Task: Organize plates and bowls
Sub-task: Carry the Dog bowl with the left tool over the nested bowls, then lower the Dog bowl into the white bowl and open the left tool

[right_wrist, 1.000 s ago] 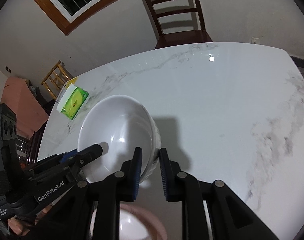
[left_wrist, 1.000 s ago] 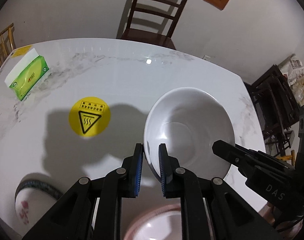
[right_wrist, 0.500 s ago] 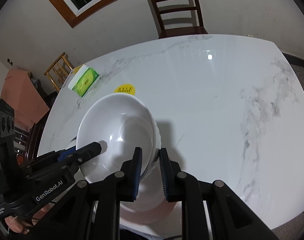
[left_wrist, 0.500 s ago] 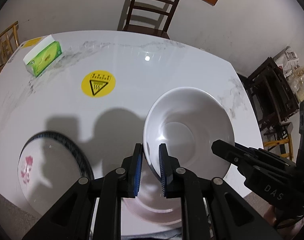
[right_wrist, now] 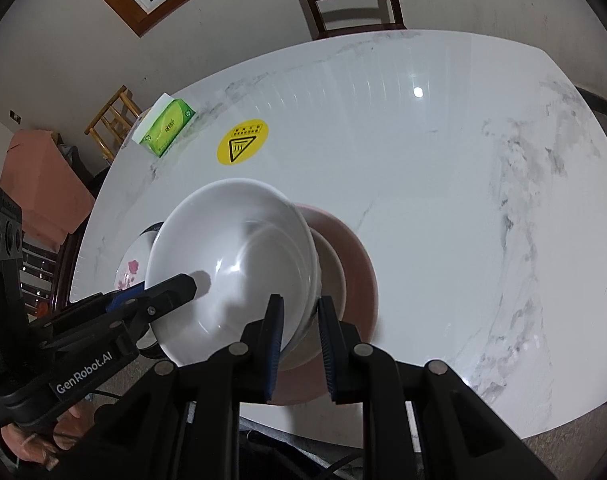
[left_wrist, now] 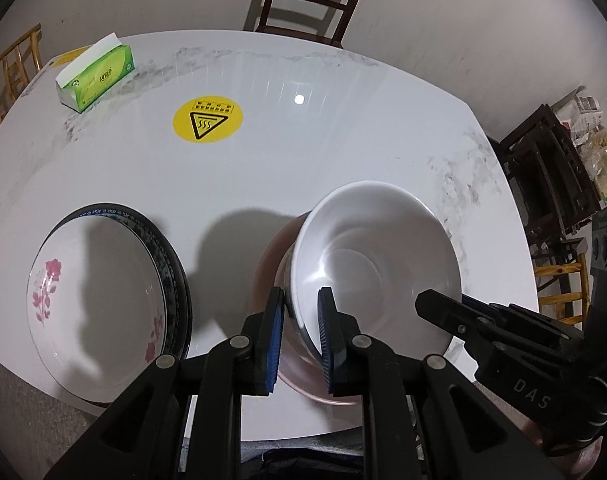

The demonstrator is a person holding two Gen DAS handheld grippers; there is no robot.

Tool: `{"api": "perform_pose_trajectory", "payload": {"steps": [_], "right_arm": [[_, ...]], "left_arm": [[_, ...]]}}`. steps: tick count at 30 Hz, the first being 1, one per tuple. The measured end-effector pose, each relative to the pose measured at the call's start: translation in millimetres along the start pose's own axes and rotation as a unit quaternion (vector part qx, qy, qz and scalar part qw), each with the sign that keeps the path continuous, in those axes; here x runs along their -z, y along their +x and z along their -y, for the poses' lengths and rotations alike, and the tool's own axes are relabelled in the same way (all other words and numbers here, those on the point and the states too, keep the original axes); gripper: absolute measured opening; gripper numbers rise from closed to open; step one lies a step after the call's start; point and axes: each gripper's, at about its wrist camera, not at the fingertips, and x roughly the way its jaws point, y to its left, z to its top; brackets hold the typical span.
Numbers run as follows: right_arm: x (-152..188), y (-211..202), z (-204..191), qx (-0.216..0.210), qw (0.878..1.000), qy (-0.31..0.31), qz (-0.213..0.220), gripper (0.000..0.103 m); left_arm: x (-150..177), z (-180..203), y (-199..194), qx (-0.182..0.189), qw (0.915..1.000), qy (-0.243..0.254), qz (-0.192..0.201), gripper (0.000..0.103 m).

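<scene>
Carrying the white bowl (left_wrist: 375, 264) over the pink bowl (right_wrist: 355, 264), both tongs (left_wrist: 300, 330) (right_wrist: 300, 334) clamping its rim; next lowering squarely, then releasing.

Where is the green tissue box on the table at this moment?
In both wrist views the green tissue box lies at the table's far left corner, beyond the yellow sticker, apart from the dishes.

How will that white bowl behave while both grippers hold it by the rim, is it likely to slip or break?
The white bowl looks glazed and glossy, so it is probably slippery where the left gripper and right gripper each pinch only its thin rim. It seems rigid and ceramic-like, so likely breakable if dropped onto the pink plate below. Gripped at opposite edges, it should stay fairly level.
</scene>
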Motion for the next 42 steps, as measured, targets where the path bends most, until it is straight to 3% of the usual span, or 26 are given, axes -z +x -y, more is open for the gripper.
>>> {"api": "perform_pose_trajectory", "payload": {"steps": [30, 42], "right_arm": [[3, 23, 4, 0.010, 1.000, 0.007, -0.025, 0.021], [5, 25, 1, 0.025, 0.999, -0.001, -0.022, 0.022]], "left_arm": [[5, -2, 26, -0.005, 0.9995, 0.006, -0.031, 0.014], [6, -1, 26, -0.002, 0.9994, 0.013, -0.031, 0.021]]}}
